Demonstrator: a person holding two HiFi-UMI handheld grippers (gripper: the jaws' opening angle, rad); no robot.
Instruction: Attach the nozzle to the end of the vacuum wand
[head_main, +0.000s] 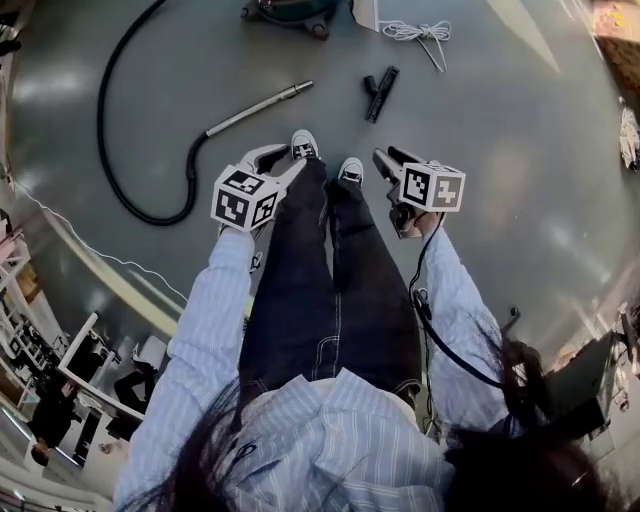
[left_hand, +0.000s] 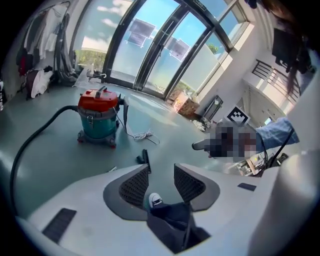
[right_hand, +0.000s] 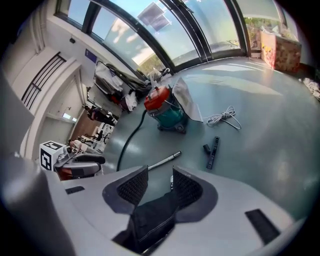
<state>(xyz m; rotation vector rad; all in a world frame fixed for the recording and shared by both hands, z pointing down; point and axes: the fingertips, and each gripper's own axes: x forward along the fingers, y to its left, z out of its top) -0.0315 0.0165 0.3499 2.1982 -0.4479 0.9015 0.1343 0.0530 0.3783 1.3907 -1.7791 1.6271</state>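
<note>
A black nozzle (head_main: 380, 93) lies on the grey floor ahead of the person's shoes; it also shows as the nozzle (right_hand: 212, 152) and the nozzle (left_hand: 144, 159). The silver vacuum wand (head_main: 258, 108) lies to its left, its free end toward the nozzle, its other end on a black hose (head_main: 115, 150). The wand (right_hand: 164, 161) appears just beyond the right jaws. My left gripper (head_main: 285, 160) hangs over the left leg, jaws apart, nothing between them. My right gripper (head_main: 385, 160) hangs by the right leg, also open and empty. Both are well short of the nozzle and wand.
A teal vacuum canister with a red lid (left_hand: 98, 116) stands at the far end of the floor, with a coiled white cord (head_main: 420, 33) beside it. The person's legs and white-toed shoes (head_main: 304, 147) stand between the grippers. Glass walls and clutter ring the room.
</note>
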